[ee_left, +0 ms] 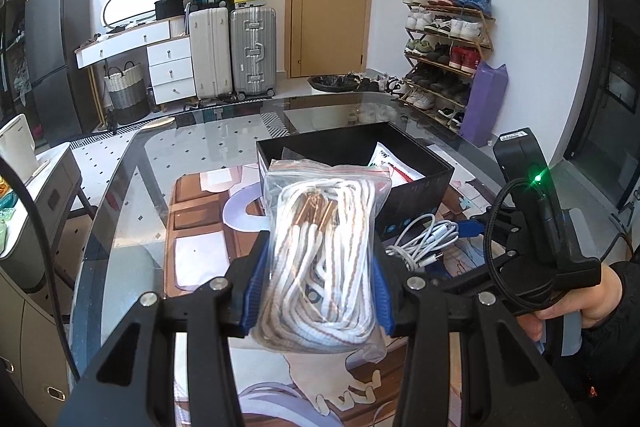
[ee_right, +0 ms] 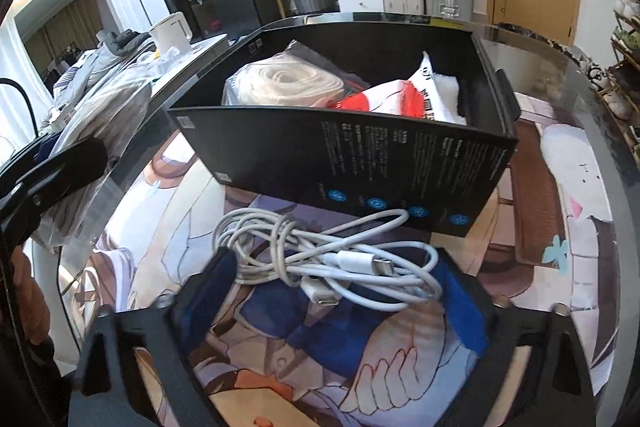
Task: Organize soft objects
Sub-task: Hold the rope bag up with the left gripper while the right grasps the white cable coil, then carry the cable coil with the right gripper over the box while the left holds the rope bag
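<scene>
Two grippers: our left gripper (ee_left: 320, 267) pinches a bag of laces (ee_left: 322, 259) above the mat; our right gripper (ee_right: 332, 291) spreads around a white cable (ee_right: 320, 259) beside the black box (ee_right: 360, 163), contents half hidden.

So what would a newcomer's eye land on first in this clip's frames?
First, the zip bag of white laces clamped in the left tongs, held above the printed mat. Next, the open black box just beyond, already holding a cream bundle and a red-and-white packet. In front of the box, a tangled white cable lies between the open right tongs.
</scene>
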### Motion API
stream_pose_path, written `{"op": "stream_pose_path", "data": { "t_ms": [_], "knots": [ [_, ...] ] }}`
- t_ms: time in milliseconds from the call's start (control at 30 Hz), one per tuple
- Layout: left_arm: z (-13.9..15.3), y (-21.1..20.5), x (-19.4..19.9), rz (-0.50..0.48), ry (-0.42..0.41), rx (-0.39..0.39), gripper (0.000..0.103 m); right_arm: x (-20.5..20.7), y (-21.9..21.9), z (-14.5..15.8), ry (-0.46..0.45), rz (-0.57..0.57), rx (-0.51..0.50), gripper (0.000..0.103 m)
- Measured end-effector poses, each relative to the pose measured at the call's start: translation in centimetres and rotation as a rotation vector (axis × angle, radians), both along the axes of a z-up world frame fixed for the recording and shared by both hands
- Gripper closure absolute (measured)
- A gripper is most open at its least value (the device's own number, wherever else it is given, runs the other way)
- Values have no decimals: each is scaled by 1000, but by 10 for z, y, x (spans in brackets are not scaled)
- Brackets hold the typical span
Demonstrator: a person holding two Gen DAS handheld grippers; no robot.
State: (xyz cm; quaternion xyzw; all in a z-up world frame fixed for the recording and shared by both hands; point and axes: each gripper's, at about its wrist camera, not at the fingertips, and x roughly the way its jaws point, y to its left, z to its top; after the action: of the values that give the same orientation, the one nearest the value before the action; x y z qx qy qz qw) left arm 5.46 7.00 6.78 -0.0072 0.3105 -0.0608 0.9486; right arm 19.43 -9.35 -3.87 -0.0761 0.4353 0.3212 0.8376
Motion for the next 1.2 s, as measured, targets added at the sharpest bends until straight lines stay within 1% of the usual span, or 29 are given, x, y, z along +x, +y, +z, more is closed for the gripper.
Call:
{"op": "stream_pose_path", "data": {
  "t_ms": [33,100,200,300,333,367,400,567,767,900,1033,1067,1100,1200],
  "knots": [
    [0,0,-1,1,-2,0,59,1,-1,1,2,-2,7,17],
    [1,0,1,2,-3,-2,59,2,-7,2,3,-11,32,26],
    [0,0,0,6,-2,-1,59,1,-20,4,14,-8,67,35],
    [-1,-1,1,4,1,0,59,0,-29,6,6,-7,69,38],
    [-1,-1,1,3,1,1,59,-1,-32,6,11,-4,79,41],
    [-2,-2,1,2,2,1,59,-2,-34,7,12,-7,82,56],
    [-2,-2,1,0,3,1,59,-2,-37,7,16,-9,84,58],
    [-3,-3,3,-7,6,4,59,-5,-48,6,12,-7,88,58],
    [-3,2,3,-3,5,1,59,-12,-52,15,-18,19,105,65],
    [-3,3,3,0,3,-2,59,-19,-61,19,-34,36,105,66],
    [-3,2,3,-2,1,0,59,-23,-70,13,-9,66,74,66],
    [-3,1,3,-4,2,1,59,-22,-72,11,2,73,62,62],
    [-3,0,3,-4,1,2,59,-22,-71,10,-1,73,56,55],
    [-3,-2,2,-8,3,4,59,-22,-69,11,-35,70,34,44]
  ]
}}
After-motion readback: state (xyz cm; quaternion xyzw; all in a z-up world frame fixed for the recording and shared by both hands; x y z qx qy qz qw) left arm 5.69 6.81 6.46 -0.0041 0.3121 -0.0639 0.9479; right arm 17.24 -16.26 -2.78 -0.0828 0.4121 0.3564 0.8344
